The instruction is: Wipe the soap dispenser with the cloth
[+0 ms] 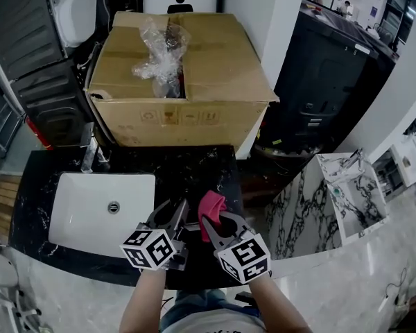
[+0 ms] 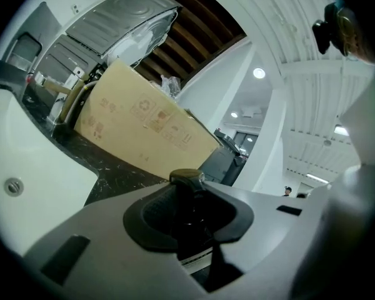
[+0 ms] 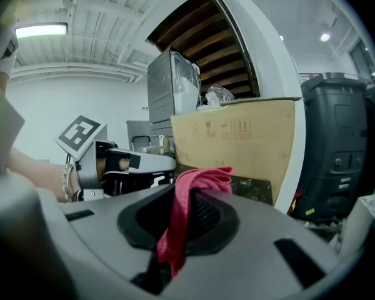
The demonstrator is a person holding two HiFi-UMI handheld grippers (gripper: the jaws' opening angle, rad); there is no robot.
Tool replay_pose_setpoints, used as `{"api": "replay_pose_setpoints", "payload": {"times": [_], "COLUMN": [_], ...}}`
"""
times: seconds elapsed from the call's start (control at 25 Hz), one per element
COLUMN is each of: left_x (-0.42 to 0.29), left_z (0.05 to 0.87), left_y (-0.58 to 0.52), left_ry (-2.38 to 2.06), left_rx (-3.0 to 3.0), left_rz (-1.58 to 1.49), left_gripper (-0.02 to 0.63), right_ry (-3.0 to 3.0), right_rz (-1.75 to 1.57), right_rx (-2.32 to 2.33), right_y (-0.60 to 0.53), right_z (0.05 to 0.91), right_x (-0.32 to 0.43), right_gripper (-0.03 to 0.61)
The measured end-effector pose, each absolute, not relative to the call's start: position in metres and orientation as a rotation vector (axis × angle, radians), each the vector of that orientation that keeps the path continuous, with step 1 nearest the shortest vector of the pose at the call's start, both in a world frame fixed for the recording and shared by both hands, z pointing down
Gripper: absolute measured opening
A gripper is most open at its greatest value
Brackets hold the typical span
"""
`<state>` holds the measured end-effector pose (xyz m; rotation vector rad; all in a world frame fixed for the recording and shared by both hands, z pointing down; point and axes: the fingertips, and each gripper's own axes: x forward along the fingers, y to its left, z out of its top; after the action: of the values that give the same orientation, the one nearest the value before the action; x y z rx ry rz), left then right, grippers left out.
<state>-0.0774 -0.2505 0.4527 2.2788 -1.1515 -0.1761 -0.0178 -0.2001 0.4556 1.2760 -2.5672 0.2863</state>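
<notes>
Your cloth [image 3: 203, 179]: red, bunched, pinched in your right gripper [image 3: 186, 211], folds spilling past the pads. Your soap dispenser [image 2: 187, 195]: dark, dark-capped, clamped in your left gripper [image 2: 189, 216], just beside the cloth.

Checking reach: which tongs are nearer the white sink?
Left. The left tongs sit just right of the sink; the right tongs are further right, over the black counter.

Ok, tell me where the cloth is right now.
In the head view the red cloth is clamped in the right gripper, over the black countertop, just right of the left gripper.
</notes>
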Motion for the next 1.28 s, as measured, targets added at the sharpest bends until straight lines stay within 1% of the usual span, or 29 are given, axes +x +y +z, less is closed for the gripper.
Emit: {"api": "replay_pose_setpoints", "payload": {"times": [0.24, 0.48, 0.72, 0.92, 1.08, 1.28], "left_x": [-0.092, -0.107, -0.108, -0.106, -0.109, -0.113], "left_z": [0.456, 0.462, 0.463, 0.464, 0.467, 0.471], "left_y": [-0.25, -0.249, -0.25, -0.25, -0.251, -0.253], "left_ry": [-1.177, -1.199, -1.195, -1.176, -1.209, -1.236], "left_rx": [2.23, 2.181, 2.185, 2.196, 2.182, 2.182], "left_rz": [-0.214, -0.245, -0.227, -0.182, -0.127, -0.064], "left_gripper": [0.103, 0.104, 0.106, 0.107, 0.112, 0.123], "right_ry": [-2.47, -2.316, -2.413, -2.548, -2.572, -2.431], "right_rz": [0.269, 0.352, 0.372, 0.392, 0.37, 0.464], "right_rx": [1.138, 1.162, 1.254, 1.252, 1.236, 1.35], "right_y": [-0.19, -0.184, -0.197, -0.219, -0.23, -0.232], "right_z": [0.48, 0.516, 0.484, 0.456, 0.458, 0.481], "right_x": [-0.027, -0.009, -0.006, -0.026, -0.042, -0.019], "right_gripper": [0.049, 0.049, 0.049, 0.049, 0.049, 0.049]}}
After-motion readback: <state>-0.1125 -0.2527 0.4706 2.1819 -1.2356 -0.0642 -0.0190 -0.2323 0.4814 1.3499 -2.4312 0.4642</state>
